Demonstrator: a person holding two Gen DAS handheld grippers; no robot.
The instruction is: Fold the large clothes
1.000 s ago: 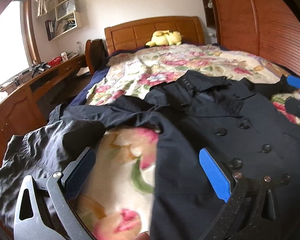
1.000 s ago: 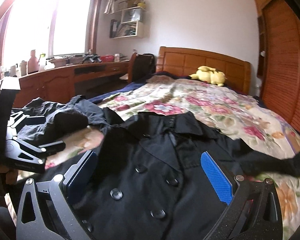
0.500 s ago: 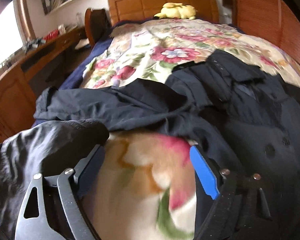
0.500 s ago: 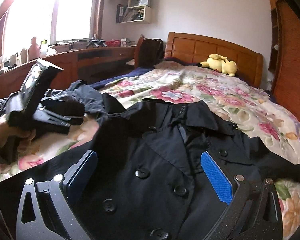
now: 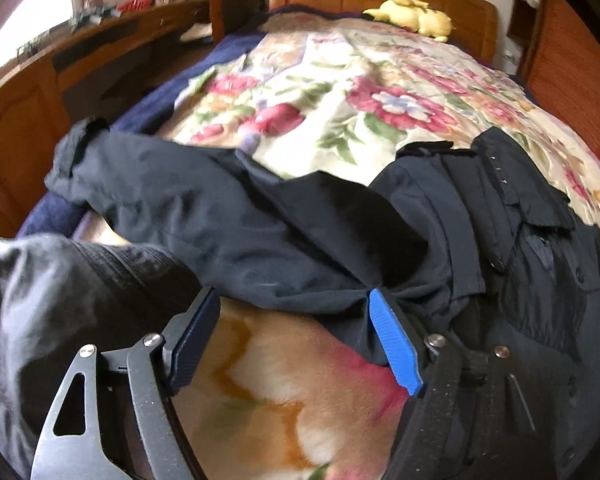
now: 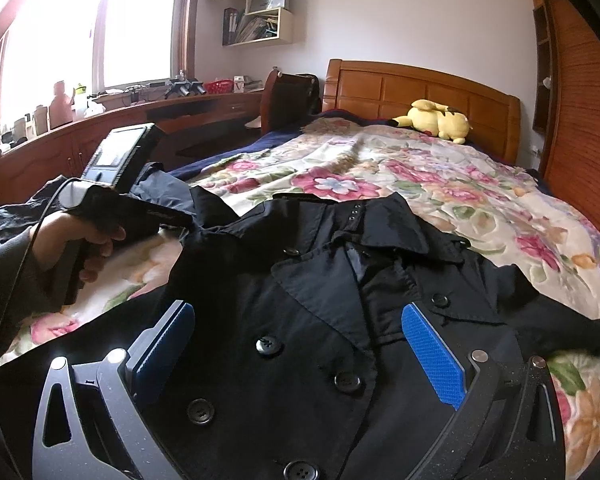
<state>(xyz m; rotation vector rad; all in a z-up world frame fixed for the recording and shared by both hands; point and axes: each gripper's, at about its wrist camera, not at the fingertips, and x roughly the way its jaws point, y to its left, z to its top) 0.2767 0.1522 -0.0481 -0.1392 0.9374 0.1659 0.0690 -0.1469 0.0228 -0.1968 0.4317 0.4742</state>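
Observation:
A black double-breasted coat (image 6: 340, 320) lies face up on the floral bedspread (image 6: 440, 184), collar toward the headboard. Its left sleeve (image 5: 228, 216) stretches out to the left across the bed. My left gripper (image 5: 292, 308) is open, low over the bedspread at the sleeve's lower edge near the armpit; its right blue pad touches the cloth. My right gripper (image 6: 296, 312) is open and empty above the coat's buttoned chest. The left gripper (image 6: 156, 216) also shows in the right wrist view, held by a hand at the sleeve.
A dark grey garment (image 5: 52, 304) lies bunched at the bed's left edge. A yellow plush toy (image 6: 440, 120) sits by the wooden headboard (image 6: 420, 88). A wooden desk (image 6: 120, 128) with clutter runs along the left; a wardrobe (image 6: 580, 120) stands right.
My left gripper has moved forward and down to the sleeve's lower edge. My right gripper has moved in over the coat's chest. Both stayed open.

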